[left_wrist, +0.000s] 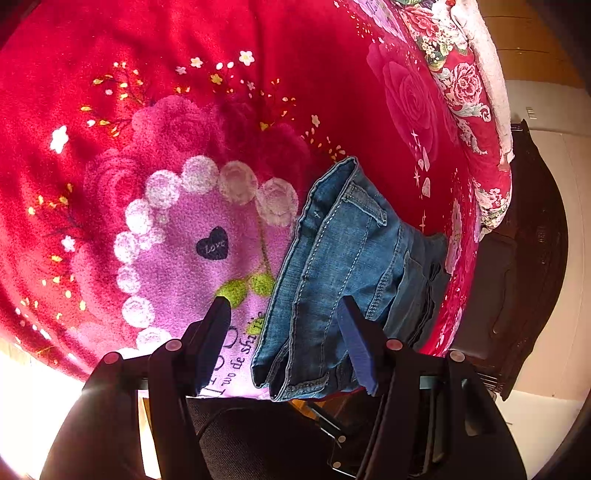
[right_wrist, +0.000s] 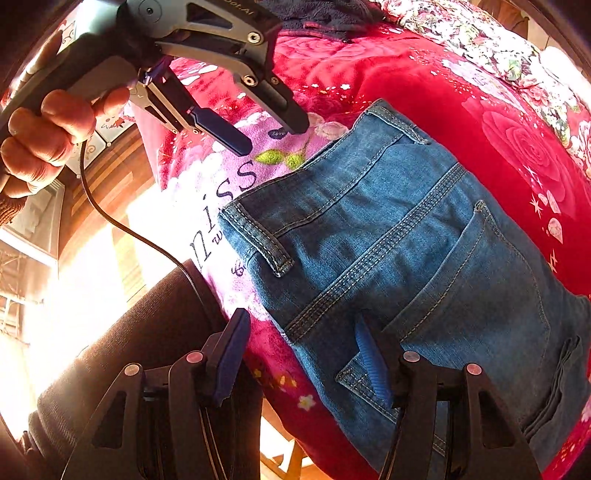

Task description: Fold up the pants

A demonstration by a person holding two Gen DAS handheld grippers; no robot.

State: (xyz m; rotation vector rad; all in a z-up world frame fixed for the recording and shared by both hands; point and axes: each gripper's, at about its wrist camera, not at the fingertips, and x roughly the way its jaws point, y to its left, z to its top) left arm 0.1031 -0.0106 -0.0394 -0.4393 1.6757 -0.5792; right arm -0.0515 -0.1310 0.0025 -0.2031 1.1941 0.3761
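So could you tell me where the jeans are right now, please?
The folded jeans lie on the red blanket near its edge, right of the pink heart print.

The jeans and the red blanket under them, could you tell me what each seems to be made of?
Jeans: blue denim, apparently washed, judging by the pale contrast stitching and faded seams. Red blanket: likely plush fleece, given its fuzzy matte nap and printed roses.

we see blue denim pants [right_wrist: 424, 258] with pale stitching on a deep red blanket [left_wrist: 258, 33], which carries a pink heart patch ringed with white roses at centre left and a floral white-and-red border [left_wrist: 465, 92] at upper right.
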